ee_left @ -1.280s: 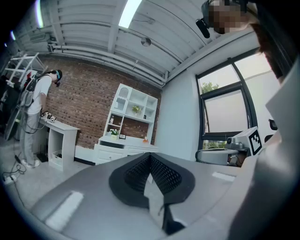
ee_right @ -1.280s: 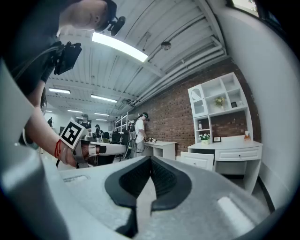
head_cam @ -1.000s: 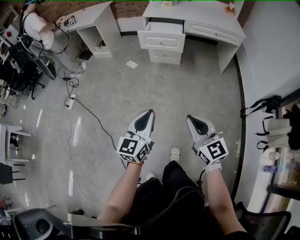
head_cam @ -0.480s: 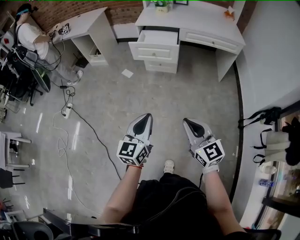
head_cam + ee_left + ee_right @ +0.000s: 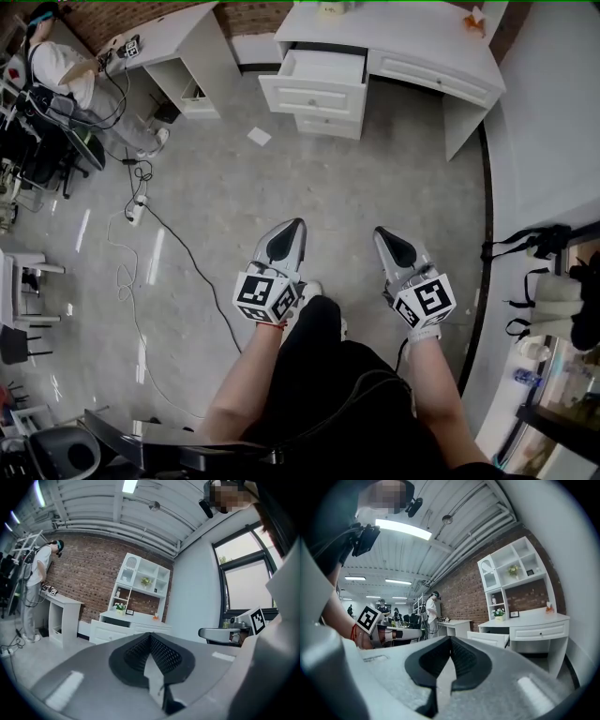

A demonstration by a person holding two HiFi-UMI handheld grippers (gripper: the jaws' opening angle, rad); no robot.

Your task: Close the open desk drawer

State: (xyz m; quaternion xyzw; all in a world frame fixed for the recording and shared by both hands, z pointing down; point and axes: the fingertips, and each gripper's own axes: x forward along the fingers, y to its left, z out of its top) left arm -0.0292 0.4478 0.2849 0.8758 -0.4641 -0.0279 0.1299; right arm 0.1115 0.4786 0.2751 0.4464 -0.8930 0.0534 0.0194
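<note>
The white desk [image 5: 427, 42] stands far ahead against the brick wall. Its top left drawer [image 5: 316, 91] is pulled out, the white front well forward of the drawers below. The drawer also shows in the right gripper view [image 5: 490, 639] and, small, in the left gripper view [image 5: 108, 632]. My left gripper [image 5: 297, 226] and right gripper [image 5: 381, 233] are held side by side over the floor, a long way short of the desk. Both are shut and hold nothing. Their dark pads meet in the left gripper view [image 5: 150, 635] and the right gripper view [image 5: 450, 640].
A second white desk [image 5: 178, 42] stands at the left with a person [image 5: 66, 56] at it. A cable and power strip [image 5: 137, 208] lie on the grey floor, a paper scrap [image 5: 259, 137] near the drawers. A white wall [image 5: 544, 122] runs along the right, a black bag [image 5: 534, 225] beside it.
The person's leg has swung forward between the grippers and the view of the desk has shifted slightly. Both grippers keep the same shut pose.
</note>
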